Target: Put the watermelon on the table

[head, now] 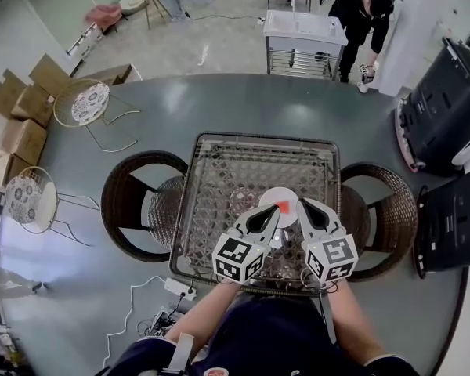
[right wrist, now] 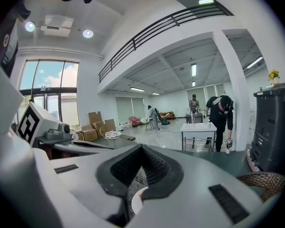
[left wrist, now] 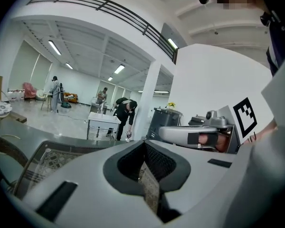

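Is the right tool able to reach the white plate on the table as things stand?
Probably yes: the white plate lies just below the tips of the right tool, nothing between them. The left tool is alongside, not across. The right tool's jaws are shut and would need opening.

Left tool point(head: 268, 214), right tool point(head: 307, 208), wicker table point(head: 219, 157)

The left gripper point(head: 272, 211) and right gripper point(head: 301, 204) hide part of a white plate point(head: 280, 196); the red piece point(head: 283, 207) on it is too small to identify.
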Action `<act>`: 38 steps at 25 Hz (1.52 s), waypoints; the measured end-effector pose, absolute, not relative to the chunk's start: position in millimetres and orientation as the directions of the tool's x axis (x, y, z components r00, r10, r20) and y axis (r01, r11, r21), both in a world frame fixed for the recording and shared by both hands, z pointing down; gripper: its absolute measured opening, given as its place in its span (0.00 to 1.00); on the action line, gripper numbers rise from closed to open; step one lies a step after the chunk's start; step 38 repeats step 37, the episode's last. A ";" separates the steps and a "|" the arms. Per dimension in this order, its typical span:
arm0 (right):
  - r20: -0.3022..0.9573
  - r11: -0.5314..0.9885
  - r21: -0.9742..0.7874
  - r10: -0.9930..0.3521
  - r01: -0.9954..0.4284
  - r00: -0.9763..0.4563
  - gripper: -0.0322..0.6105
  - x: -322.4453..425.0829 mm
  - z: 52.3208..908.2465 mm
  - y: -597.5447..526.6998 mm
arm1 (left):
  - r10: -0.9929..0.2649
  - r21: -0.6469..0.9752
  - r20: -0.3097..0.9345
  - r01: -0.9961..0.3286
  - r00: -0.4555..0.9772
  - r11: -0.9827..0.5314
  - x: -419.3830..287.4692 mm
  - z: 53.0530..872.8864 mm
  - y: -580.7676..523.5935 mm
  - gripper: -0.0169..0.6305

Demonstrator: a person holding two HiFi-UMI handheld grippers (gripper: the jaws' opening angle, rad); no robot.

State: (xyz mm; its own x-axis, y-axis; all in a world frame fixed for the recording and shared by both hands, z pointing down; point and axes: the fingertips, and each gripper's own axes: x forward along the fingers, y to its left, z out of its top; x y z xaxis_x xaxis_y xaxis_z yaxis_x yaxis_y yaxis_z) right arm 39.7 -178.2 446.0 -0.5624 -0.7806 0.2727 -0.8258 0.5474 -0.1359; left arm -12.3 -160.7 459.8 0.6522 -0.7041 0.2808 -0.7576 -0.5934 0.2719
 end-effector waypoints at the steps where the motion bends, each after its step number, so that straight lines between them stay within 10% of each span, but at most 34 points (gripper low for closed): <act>1: 0.264 0.550 -0.132 -0.782 -0.825 -0.564 0.05 39.0 441.6 -177.5 | -0.702 0.268 0.270 -0.752 0.659 -0.602 -10.7 454.1 -159.8 0.04; 38: 0.168 0.565 -0.116 -0.800 -0.817 -0.576 0.05 43.9 401.1 -165.1 | -0.700 0.245 0.192 -0.724 0.688 -0.645 -2.5 411.3 -137.9 0.04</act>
